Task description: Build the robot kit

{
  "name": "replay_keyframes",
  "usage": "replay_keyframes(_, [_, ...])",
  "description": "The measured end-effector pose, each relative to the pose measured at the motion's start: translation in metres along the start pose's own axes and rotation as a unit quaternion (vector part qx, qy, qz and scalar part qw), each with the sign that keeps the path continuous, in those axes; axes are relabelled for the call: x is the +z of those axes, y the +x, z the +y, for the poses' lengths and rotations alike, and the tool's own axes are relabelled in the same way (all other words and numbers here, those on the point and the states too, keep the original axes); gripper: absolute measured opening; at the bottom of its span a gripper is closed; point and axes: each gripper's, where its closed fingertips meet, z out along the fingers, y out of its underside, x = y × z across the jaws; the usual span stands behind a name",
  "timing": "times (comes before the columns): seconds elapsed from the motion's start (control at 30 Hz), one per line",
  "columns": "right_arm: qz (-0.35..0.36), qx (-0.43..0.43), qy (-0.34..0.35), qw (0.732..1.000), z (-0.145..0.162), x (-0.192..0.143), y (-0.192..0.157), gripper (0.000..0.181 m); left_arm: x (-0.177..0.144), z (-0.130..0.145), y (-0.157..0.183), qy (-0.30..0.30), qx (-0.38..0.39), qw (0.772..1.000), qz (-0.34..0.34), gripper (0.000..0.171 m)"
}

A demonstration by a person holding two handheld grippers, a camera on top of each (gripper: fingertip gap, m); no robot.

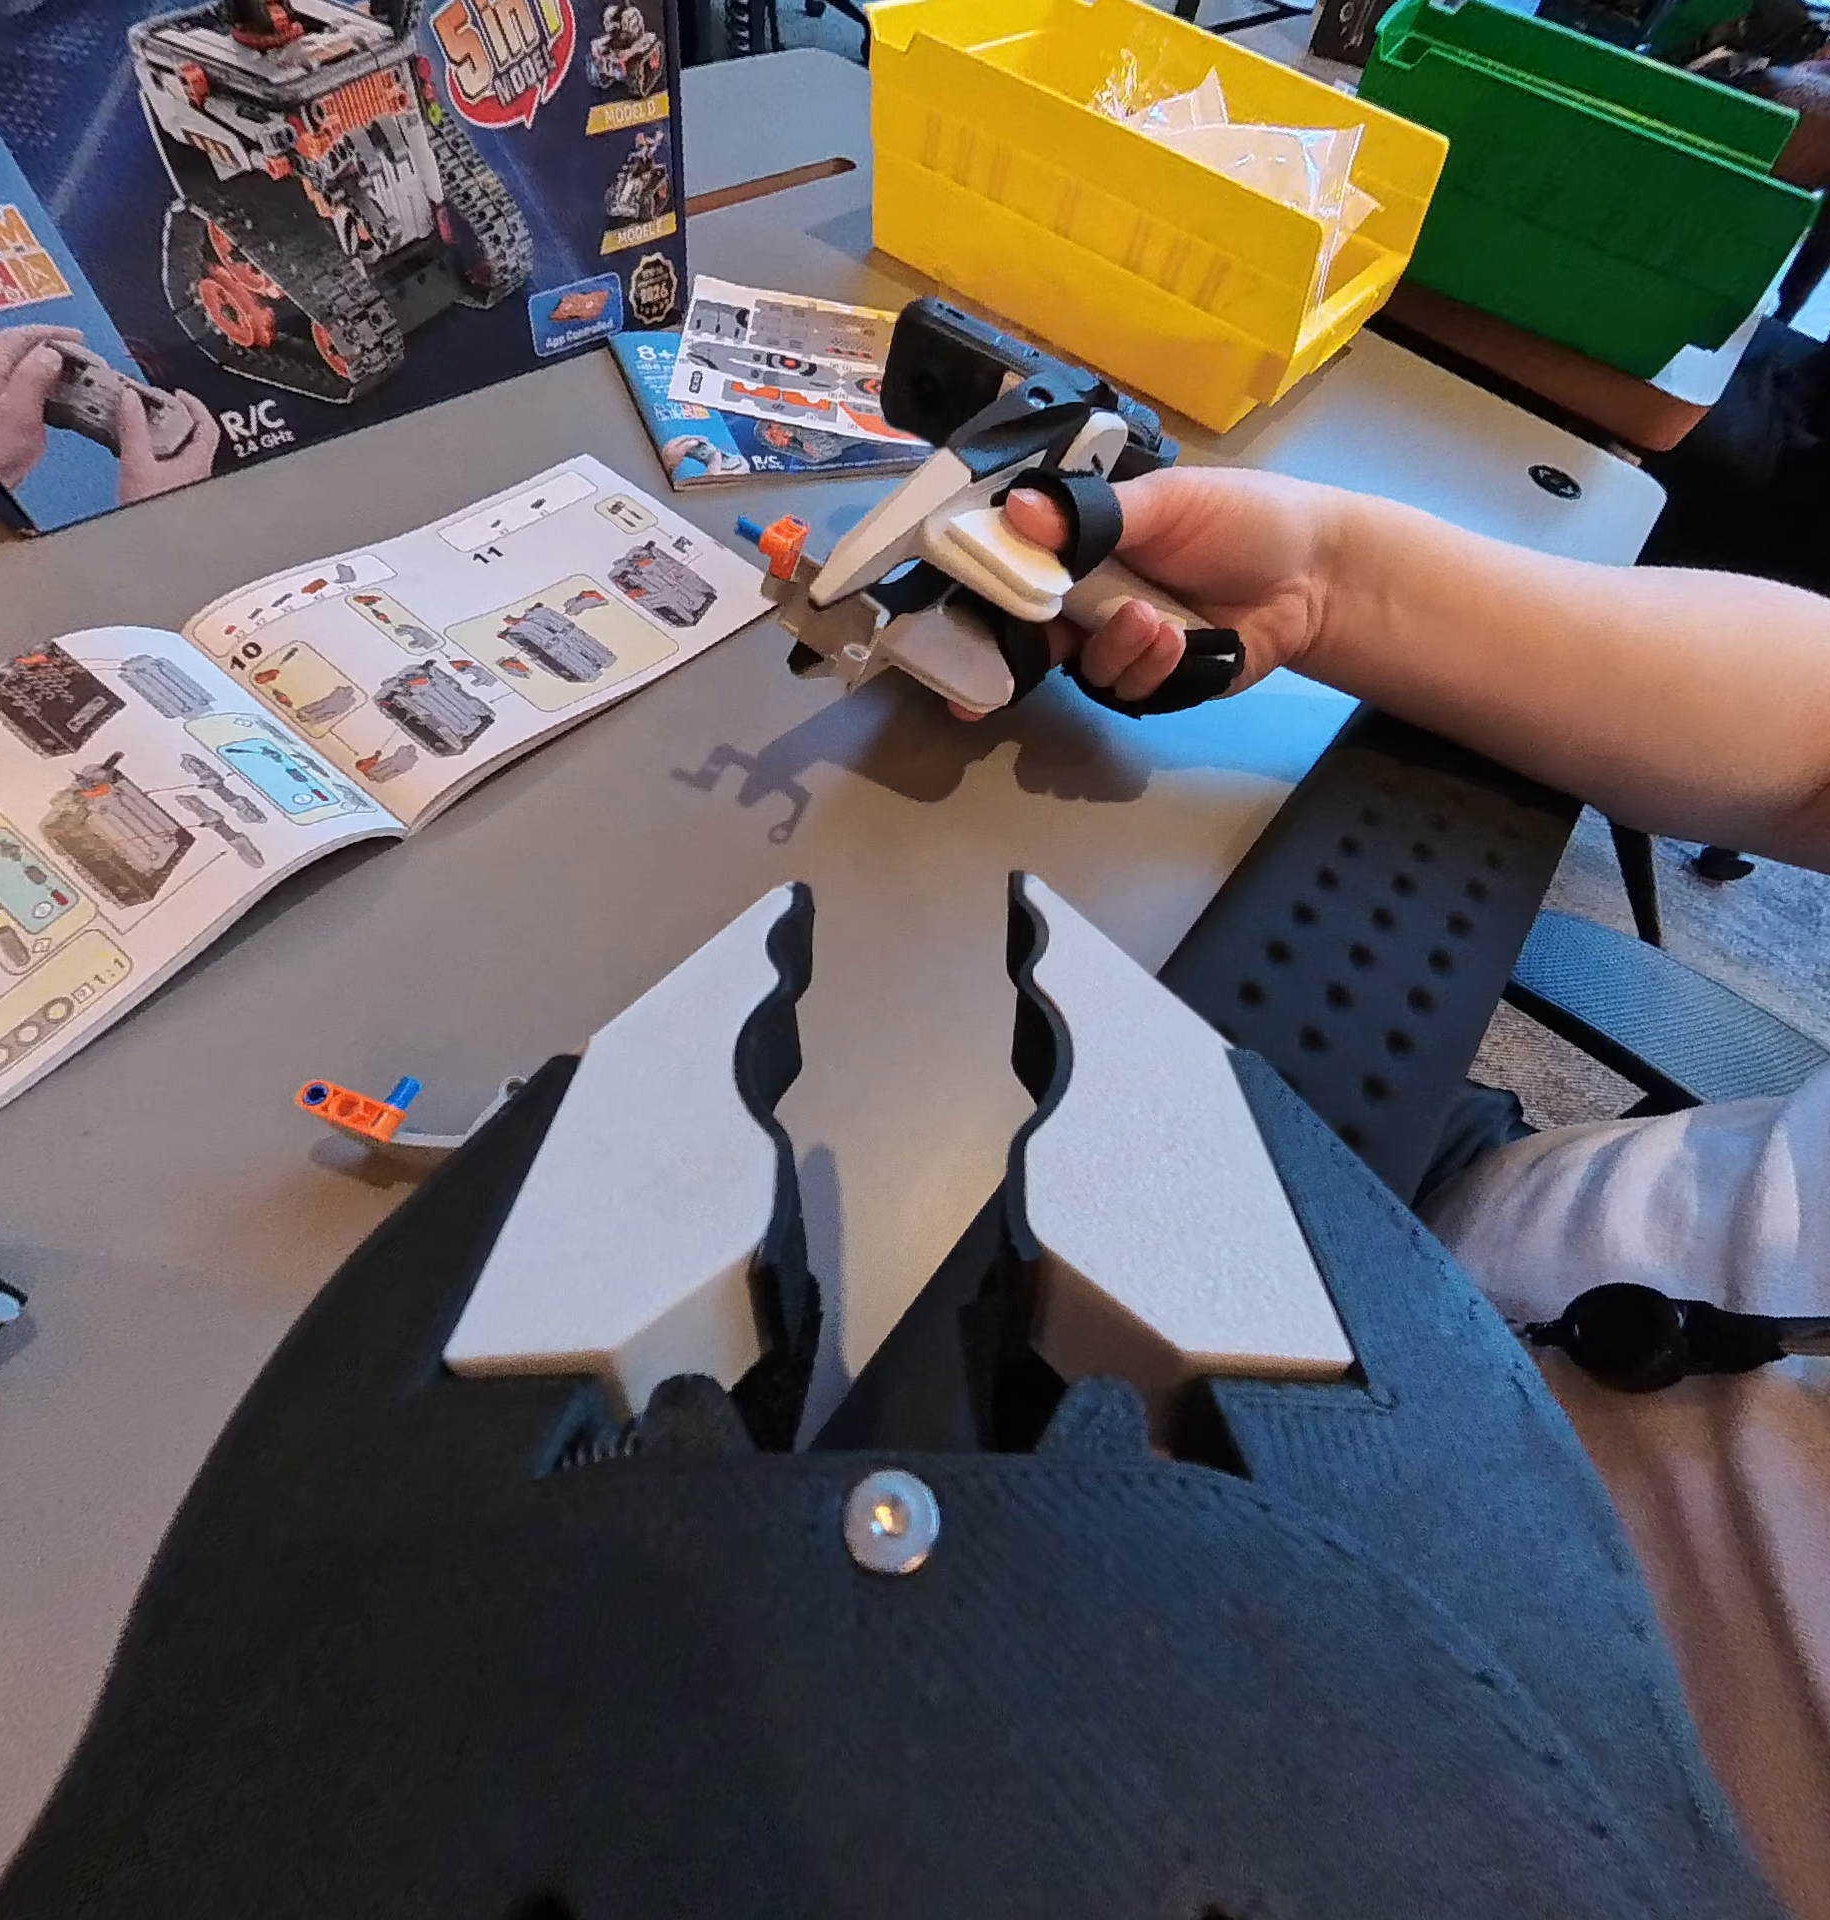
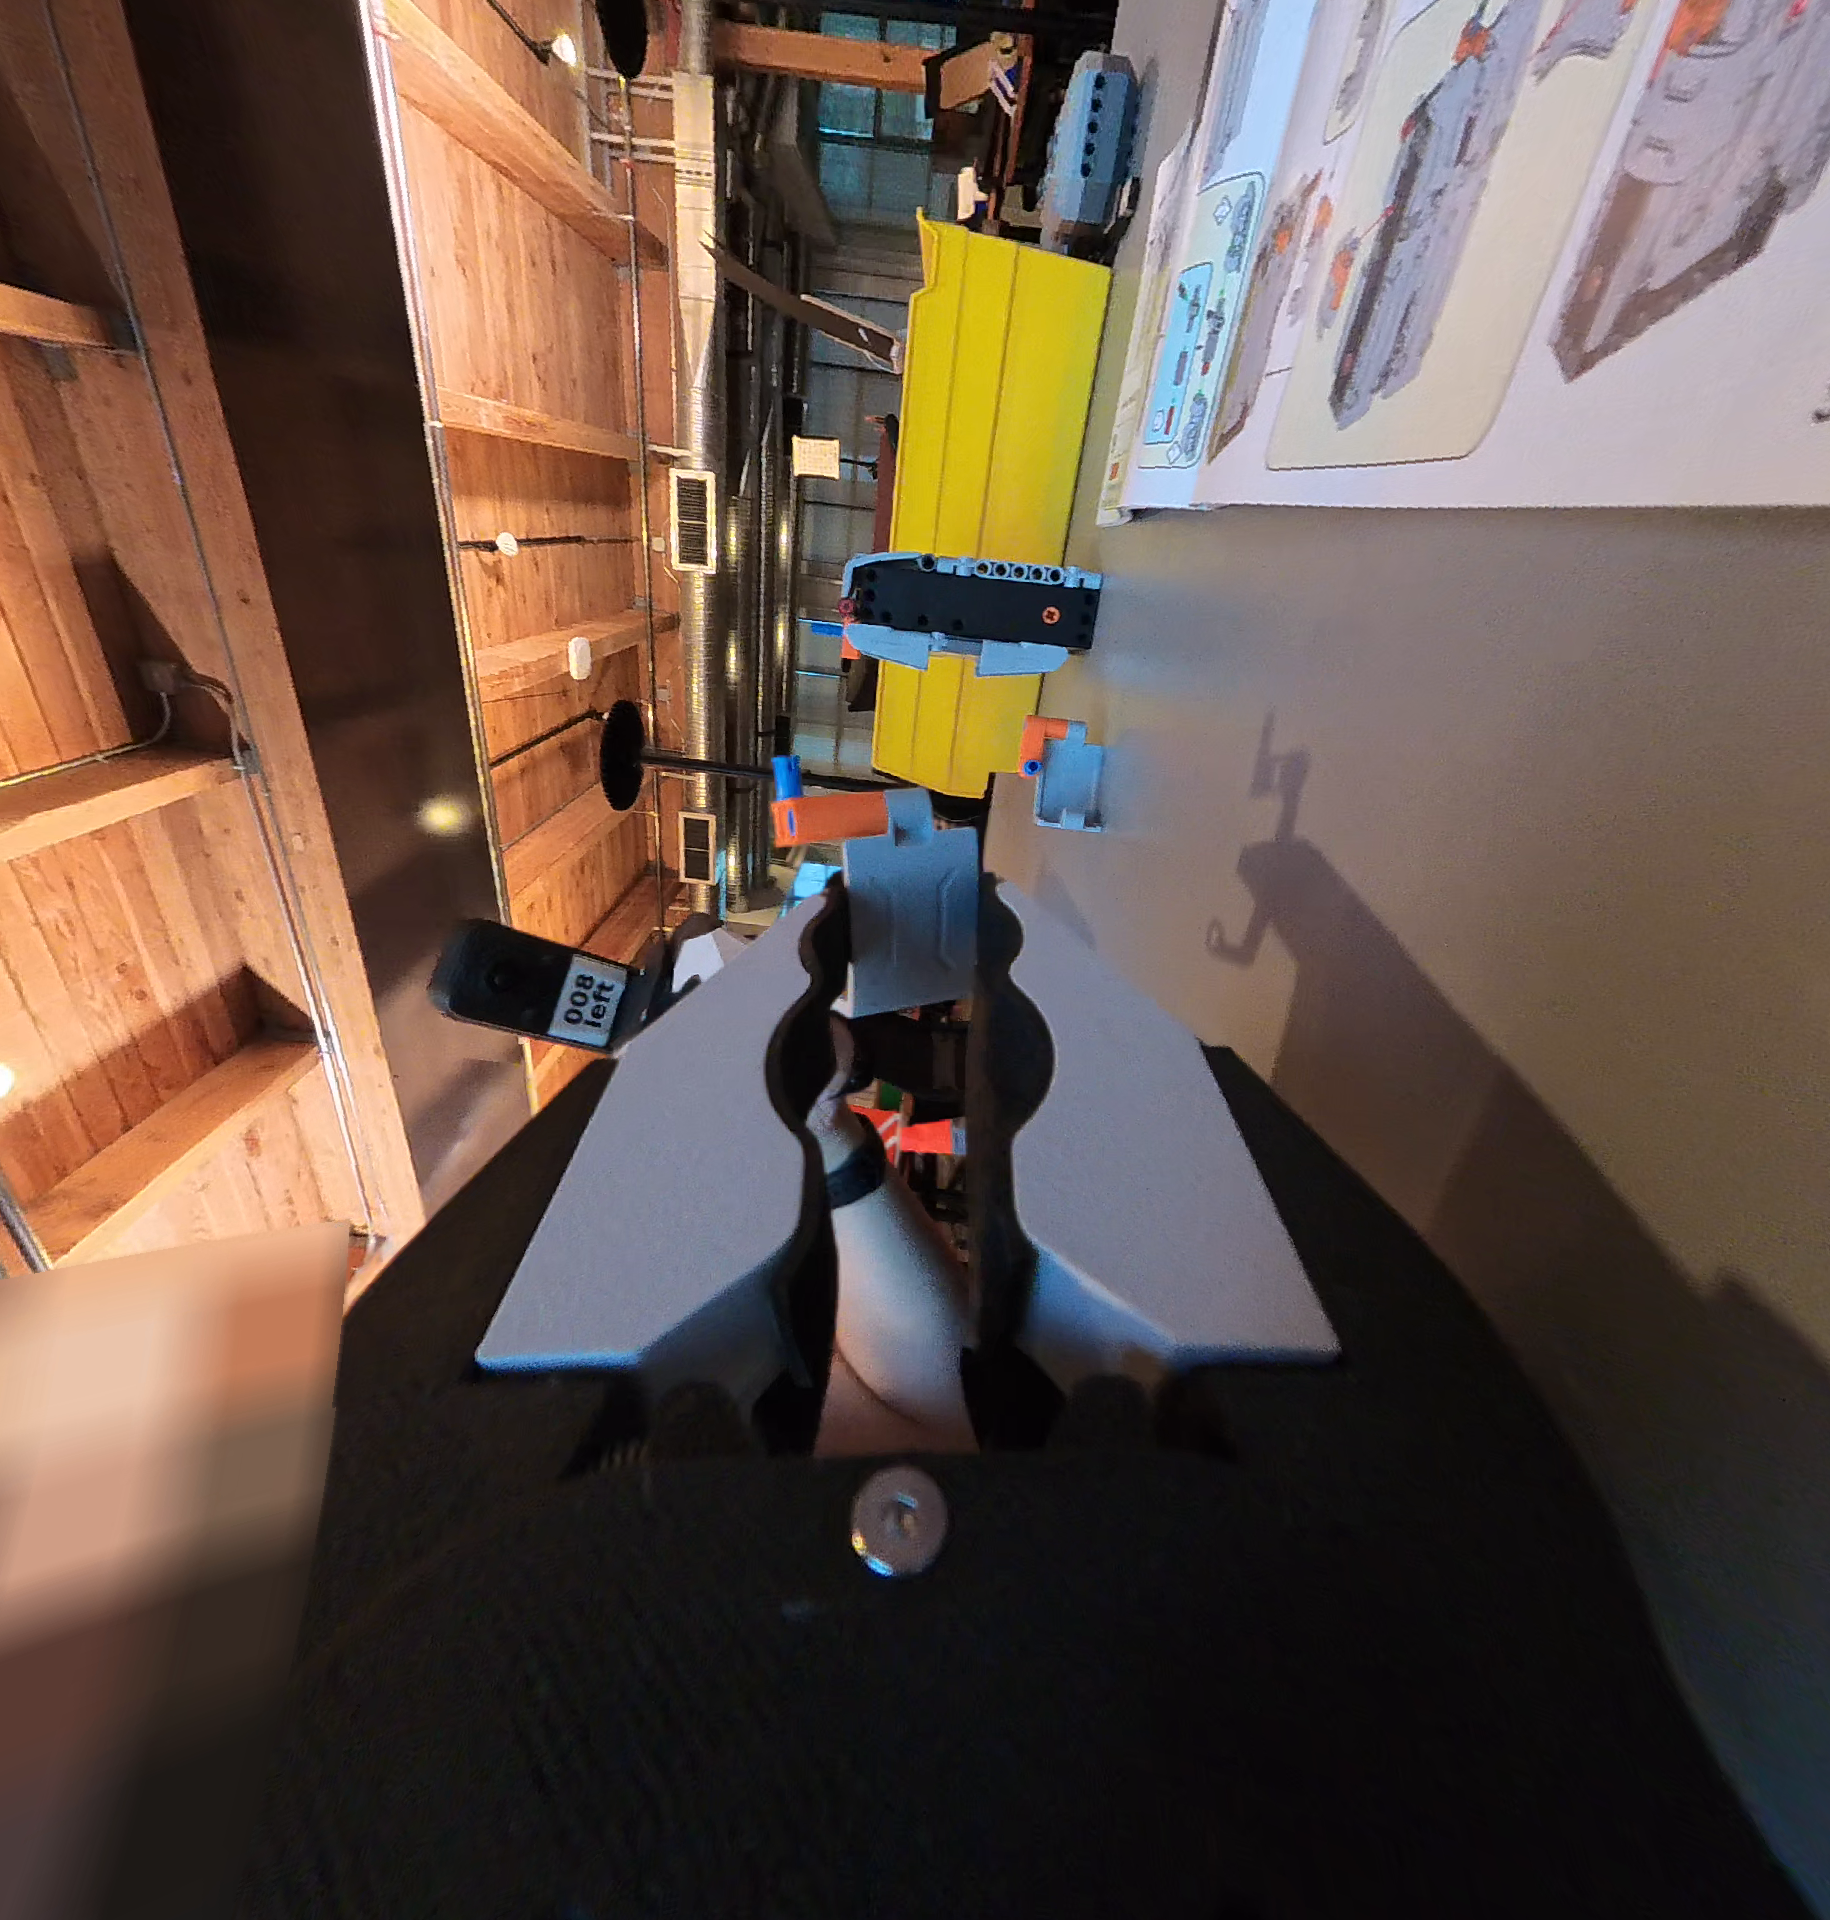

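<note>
My right gripper (image 2: 909, 899) is shut on a grey panel piece (image 2: 911, 945) that carries an orange connector (image 2: 828, 816) and a blue pin (image 2: 786, 774). It holds the piece above the grey table (image 2: 1410, 831). In the left wrist view a hand holds this gripper (image 1: 812, 629) near the open instruction booklet (image 1: 319, 727). My left gripper (image 1: 906, 914) is open and empty over the table (image 1: 599, 935). A second grey piece with an orange connector (image 1: 355, 1107) lies to its left; it also shows in the right wrist view (image 2: 1067, 779).
A black and grey brick assembly (image 2: 973, 613) stands before a yellow bin (image 2: 994, 436). A toy box (image 1: 267, 208), a small booklet with a sticker sheet (image 1: 776, 384), a yellow bin (image 1: 1150, 208) and a green bin (image 1: 1576, 177) line the far side. A black perforated chair (image 1: 1358, 956) stands at the right. The left gripper's tips are roughly 12 cm from the right gripper's.
</note>
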Motion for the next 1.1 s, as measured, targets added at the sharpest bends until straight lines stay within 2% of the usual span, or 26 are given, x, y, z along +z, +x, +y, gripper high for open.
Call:
replay_keyframes(0.57, [0.025,-0.006,0.012,1.0,-0.005,-0.003,0.005,0.023,-0.009,-0.006,0.004,-0.018,0.009,1.0,-0.01,0.036])
replay_keyframes(0.83, [0.023,-0.001,0.016,1.0,-0.004,-0.002,0.005,0.023,-0.001,-0.016,0.016,-0.033,0.03,0.999,-0.006,0.036])
replay_keyframes(1.0, [0.013,-0.017,0.016,1.0,-0.004,-0.001,-0.004,0.023,0.004,-0.019,0.015,-0.033,0.032,0.999,-0.027,0.036])
replay_keyframes(1.1, [0.022,-0.037,-0.004,0.999,0.004,0.003,-0.005,0.023,0.004,-0.017,0.004,-0.04,0.029,0.997,-0.066,0.029])
